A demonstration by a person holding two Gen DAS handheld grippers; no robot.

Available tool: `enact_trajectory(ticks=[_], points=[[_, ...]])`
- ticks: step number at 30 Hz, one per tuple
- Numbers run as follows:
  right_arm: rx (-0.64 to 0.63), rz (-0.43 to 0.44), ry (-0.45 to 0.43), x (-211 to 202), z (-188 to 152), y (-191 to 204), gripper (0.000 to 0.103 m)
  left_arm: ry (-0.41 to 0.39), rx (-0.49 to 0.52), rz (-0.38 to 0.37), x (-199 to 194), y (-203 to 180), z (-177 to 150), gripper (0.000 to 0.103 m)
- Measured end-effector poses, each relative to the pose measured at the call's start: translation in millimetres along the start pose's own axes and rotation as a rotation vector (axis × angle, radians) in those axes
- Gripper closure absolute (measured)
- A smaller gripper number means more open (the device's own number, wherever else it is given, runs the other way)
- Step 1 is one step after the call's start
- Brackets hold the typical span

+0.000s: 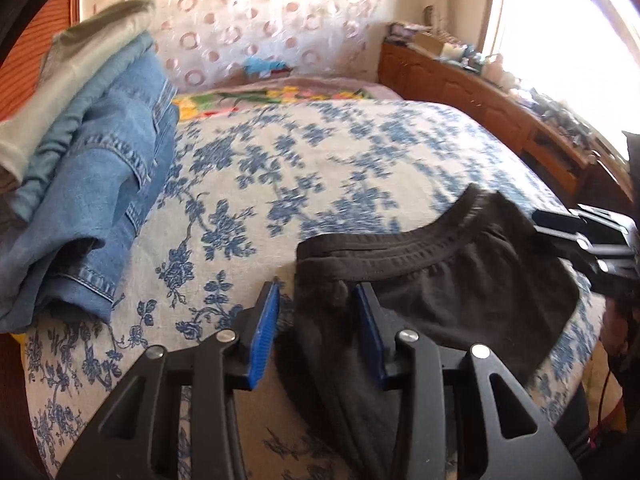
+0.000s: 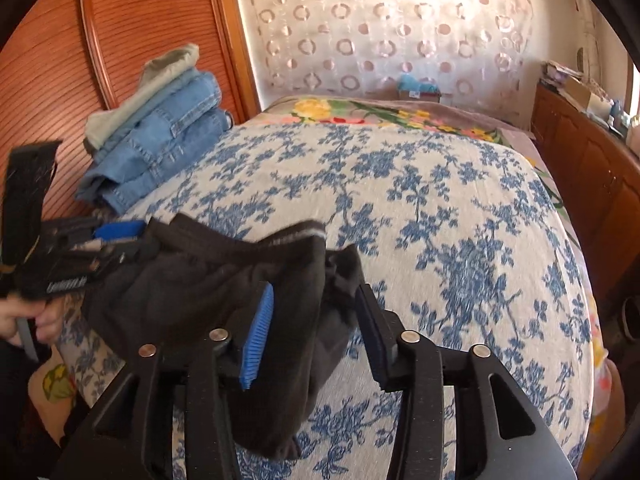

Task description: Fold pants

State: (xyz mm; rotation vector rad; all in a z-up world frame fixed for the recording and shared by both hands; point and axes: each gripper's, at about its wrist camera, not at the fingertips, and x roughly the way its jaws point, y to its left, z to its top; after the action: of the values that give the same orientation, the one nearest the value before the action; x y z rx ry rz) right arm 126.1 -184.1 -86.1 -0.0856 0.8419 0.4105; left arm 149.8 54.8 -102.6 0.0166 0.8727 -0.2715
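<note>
While the black pants point(image 1: 460, 264) lie bunched on the near edge of the bed point(image 1: 320, 152), both grippers stand over them. With its blue pads apart, the left gripper point(image 1: 316, 300) straddles a fold of dark cloth without pressing it. Likewise parted is the right gripper point(image 2: 316, 300); fabric lies between its pads, loose and not pinched. A stack of folded jeans point(image 2: 160, 140) sits at the far left of the bed, well apart from the pants.

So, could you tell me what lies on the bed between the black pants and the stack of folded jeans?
Nothing: in the left wrist view only bare floral bedspread separates the black pants from the jeans stack.
</note>
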Motion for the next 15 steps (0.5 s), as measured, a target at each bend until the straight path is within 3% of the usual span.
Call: enact_trajectory(ticks=[9, 15], points=[[0.015, -0.005, 0.044, 17, -11, -3, 0.054, 0.003, 0.016, 0.012, 3, 1, -2, 0.063], [0.026, 0.005, 0.060, 23, -13, -6, 0.051, 0.002, 0.020, 0.006, 0, 4, -7, 0.053]])
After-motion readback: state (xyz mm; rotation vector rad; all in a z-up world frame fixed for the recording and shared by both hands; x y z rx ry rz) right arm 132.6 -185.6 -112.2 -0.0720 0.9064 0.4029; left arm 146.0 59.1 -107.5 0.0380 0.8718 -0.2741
